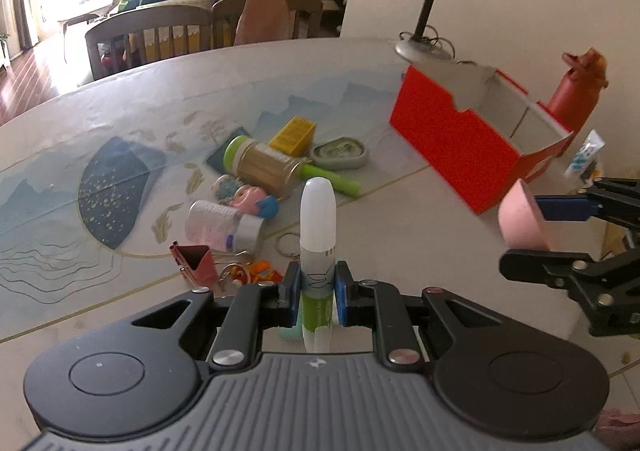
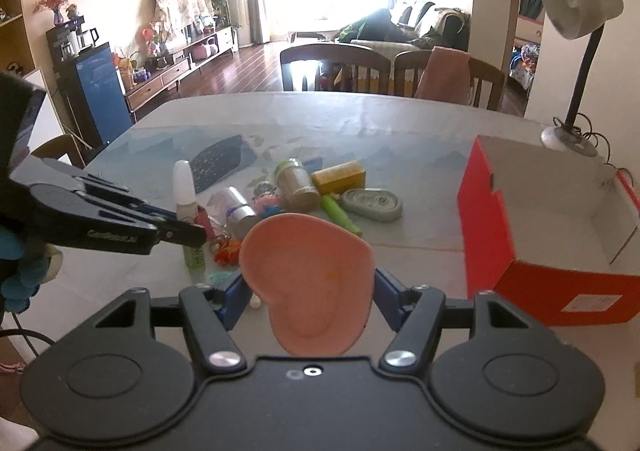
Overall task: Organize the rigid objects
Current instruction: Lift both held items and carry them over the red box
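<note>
Table [image 2: 420, 119] w/ red box [image 2: 492, 227], lamp [image 2: 576, 63], small clutter.

Desk lamp [image 2: 576, 11] at table's [image 2: 400, 111] far corner; wooden chairs [image 2: 336, 67] behind.

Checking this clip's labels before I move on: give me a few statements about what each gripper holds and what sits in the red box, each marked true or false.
1. The left gripper is shut on the white-capped bottle. True.
2. The right gripper is empty. False: its fingers grip the pink heart-shaped dish.
3. The red box already holds several items. False: the interior that shows is bare.
4. The jar with the green lid lies on its side on the table. True.
5. The desk lamp stands inside the red box. False: it stands on the table behind it.
</note>
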{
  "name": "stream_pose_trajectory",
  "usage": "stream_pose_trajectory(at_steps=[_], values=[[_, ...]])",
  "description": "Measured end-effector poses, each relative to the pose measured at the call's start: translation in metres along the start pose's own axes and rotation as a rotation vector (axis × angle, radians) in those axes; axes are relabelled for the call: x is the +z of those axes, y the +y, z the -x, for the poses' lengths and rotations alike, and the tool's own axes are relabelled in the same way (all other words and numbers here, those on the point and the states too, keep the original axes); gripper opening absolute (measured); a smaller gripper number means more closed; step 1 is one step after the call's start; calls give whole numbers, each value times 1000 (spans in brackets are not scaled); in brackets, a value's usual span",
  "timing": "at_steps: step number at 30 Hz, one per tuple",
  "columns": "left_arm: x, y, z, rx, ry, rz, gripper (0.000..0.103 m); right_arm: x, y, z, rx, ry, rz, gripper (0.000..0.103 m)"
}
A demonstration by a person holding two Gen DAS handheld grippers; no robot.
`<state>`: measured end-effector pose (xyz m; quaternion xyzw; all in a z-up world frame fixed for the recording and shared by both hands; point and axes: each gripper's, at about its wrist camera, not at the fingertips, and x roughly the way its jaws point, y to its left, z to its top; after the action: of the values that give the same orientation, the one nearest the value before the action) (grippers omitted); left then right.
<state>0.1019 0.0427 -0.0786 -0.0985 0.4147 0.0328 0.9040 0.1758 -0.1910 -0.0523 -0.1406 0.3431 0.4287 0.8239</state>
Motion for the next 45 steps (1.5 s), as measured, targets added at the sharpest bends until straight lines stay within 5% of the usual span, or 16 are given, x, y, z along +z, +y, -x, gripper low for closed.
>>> stream_pose_trajectory(at_steps=[11,31,45], values=[[40,-46,7,-81,-28,-15,17,19,-60,10,-66,-18,11,65],[167,-174,-61,-175,-52,-91,17,39,-207,-10,-179,39,70,65],[200,-232,-177,-147,119,-144,17,26,-277,-49,-235,133,44,65]])
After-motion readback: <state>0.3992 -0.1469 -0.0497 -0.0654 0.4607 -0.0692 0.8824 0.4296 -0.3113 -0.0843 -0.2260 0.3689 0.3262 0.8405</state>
